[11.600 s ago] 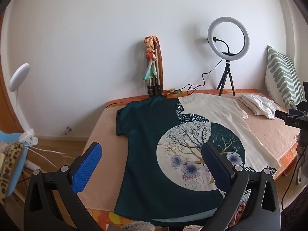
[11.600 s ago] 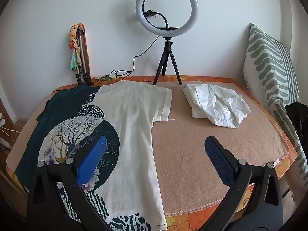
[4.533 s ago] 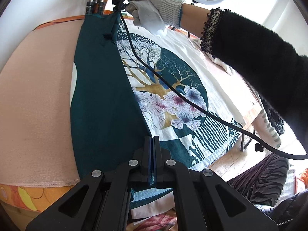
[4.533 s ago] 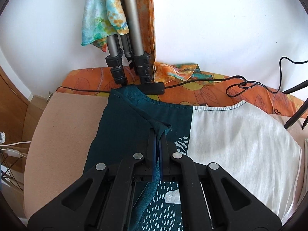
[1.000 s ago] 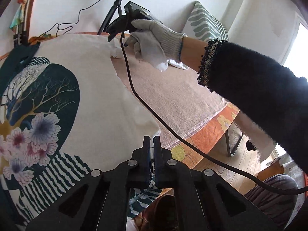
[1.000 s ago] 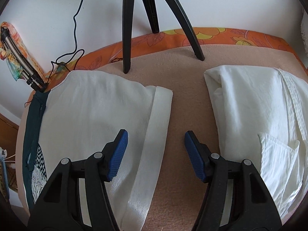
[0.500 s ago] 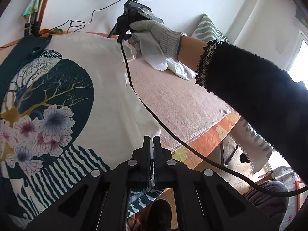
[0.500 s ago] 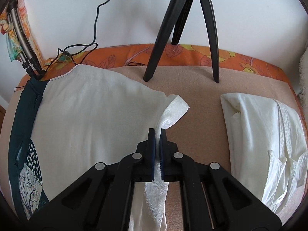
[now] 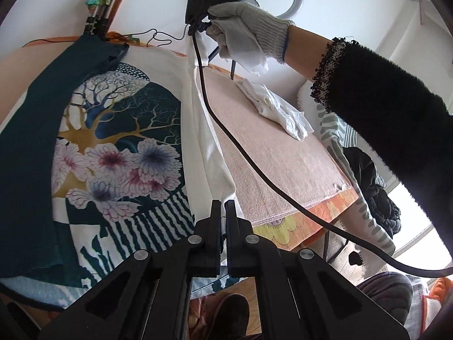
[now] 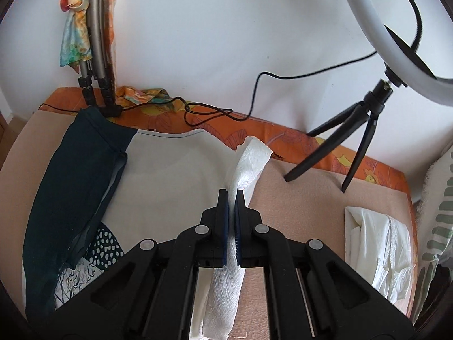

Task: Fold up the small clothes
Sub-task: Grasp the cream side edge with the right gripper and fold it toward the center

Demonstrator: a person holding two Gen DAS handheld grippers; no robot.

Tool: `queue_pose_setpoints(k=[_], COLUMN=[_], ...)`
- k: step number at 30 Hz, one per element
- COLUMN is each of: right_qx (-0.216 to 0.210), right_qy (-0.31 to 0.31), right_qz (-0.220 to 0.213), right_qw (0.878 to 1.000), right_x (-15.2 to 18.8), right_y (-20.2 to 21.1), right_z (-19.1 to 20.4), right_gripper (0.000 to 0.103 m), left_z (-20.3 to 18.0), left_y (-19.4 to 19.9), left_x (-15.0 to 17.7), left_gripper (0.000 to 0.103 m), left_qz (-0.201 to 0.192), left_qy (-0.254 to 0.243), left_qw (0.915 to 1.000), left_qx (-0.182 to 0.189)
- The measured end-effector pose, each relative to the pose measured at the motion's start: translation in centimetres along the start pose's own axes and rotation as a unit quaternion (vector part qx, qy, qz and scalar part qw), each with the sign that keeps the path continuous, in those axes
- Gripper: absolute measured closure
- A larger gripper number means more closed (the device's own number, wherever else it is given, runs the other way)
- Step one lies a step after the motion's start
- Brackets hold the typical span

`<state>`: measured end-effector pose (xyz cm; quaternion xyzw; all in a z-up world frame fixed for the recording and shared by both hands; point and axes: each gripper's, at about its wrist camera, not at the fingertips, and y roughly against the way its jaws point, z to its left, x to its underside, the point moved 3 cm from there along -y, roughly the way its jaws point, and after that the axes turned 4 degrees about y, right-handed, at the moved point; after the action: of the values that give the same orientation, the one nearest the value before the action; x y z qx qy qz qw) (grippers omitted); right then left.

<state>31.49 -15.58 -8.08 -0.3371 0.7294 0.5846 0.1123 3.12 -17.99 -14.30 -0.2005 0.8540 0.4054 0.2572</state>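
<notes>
Two close wrist views angled down, sharing the T-shirt

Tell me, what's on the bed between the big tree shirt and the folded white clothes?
Nothing: just bare peach blanket between the shirt and the folded white clothes. The left wrist view shows it, though a black cable hangs in front.

The t-shirt lies on the blanket mostly to the left of the right tongs, and its sleeve rises between their tips. Behind the tongs to the right stands the ring light, and the folded cloth lies further right. In the left view the shirt hem sits between the left tongs, with the gloved hand above and behind.
</notes>
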Motion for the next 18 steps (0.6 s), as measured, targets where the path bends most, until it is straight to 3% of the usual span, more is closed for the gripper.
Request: queue_pose_setpoints(k=[9,18], right_qx=[0.027,0.032], right_qy=[0.093,0.133], right_qz=[0.006,0.011], right_qw=[0.995,0.991], right_x=[-2.6,-3.5], right_y=[-1.6,-3.3], right_z=[10.1,15.6], right_gripper=[0.099,0.099], left_z=[3.5,6.4], left_y=[2.0,3.0], left_x=[0.0,0.2], left_gripper=[0.102,0.102], left_qz=[-0.016,-0.019], left_qy=[0.032,0.057], left_qw=[0.9990,0.9971], left_qx=[-0.027,-0.047])
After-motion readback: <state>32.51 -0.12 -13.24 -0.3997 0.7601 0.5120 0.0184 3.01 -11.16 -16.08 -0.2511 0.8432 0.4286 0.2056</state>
